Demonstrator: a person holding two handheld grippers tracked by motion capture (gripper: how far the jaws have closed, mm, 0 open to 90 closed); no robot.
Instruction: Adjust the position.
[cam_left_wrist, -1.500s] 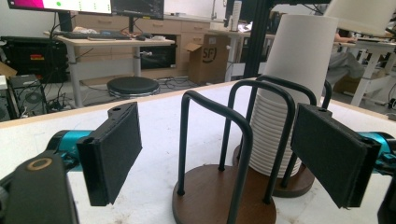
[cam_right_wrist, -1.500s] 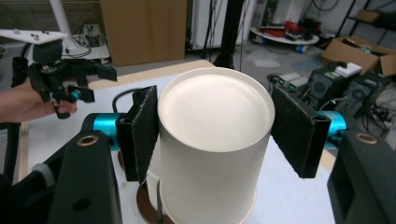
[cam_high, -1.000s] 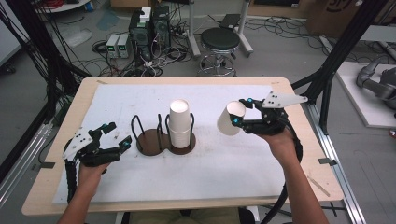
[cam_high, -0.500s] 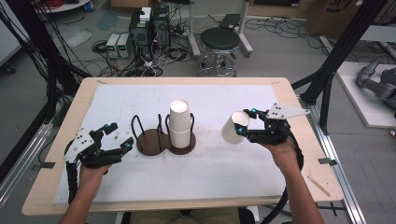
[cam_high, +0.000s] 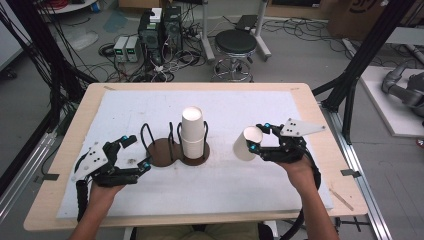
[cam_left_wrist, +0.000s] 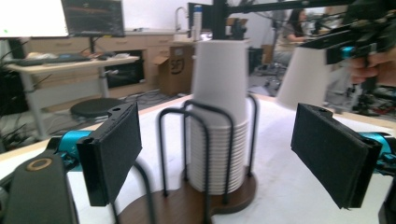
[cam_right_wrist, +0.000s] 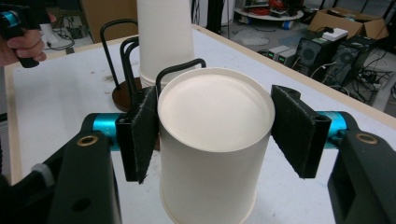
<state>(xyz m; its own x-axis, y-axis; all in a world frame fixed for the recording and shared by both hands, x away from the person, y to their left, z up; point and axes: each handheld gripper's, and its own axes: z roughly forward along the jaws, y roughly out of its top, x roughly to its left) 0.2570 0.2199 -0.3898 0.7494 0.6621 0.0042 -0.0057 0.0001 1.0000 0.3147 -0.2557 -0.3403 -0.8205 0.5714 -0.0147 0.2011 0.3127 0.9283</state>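
Paper cup (cam_high: 247, 143) is what we are handling, an upside-down white one held clear of the table at the right, well apart from the rack.

Starting at the left, our left gripper (cam_high: 136, 151) hovers low just beside the cup holder (cam_high: 161, 153), its jaws spread wide with nothing between them. In the left gripper view the pads (cam_left_wrist: 112, 151) frame the rack on either side without touching it. We judge that it waits there to steady the holder, so the base does not shift while cups come and go.

The cup holder is a dark wooden base with two round seats, each ringed by black wire loops (cam_left_wrist: 180, 140). Its left seat stands empty. Its right seat holds the stack of cups (cam_high: 193, 135), nested upside down and rising well above the loops, which keep it upright.

At the right, our right gripper (cam_high: 258, 137) has its jaws closed on the single paper cup, a pad (cam_right_wrist: 140, 135) pressing each side just below the closed bottom, which faces the camera in the right gripper view. The cup tilts a little, its open mouth pointing down and away. We take the grip near the narrow end to be deliberate: it leaves the wide mouth free for setting the cup down.
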